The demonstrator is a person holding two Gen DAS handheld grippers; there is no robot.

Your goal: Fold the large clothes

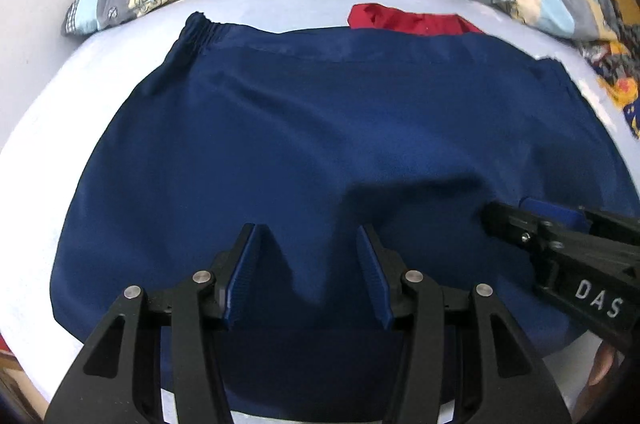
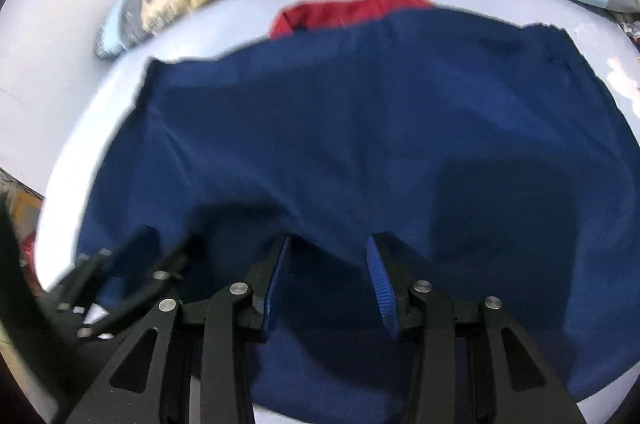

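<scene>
White "DAS" lettering on right tongs [image 1: 516, 212], both tongs parted, empty, left tongs [image 1: 308, 236] over navy garment [image 1: 320, 123].

Red cloth [image 1: 412, 19] half-hidden behind navy garment [image 1: 320, 127]

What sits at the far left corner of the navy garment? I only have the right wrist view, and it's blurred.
Observer: The left wrist view shows a gathered elastic band at that corner of the navy garment.
Operator: Any marking on my right tool?
Observer: Yes, white letters reading DAS run along the side of the right tool.
Operator: What lies past the garment's right edge?
Observer: A crumpled multicoloured cloth with a yellow and dark blue print.
</scene>
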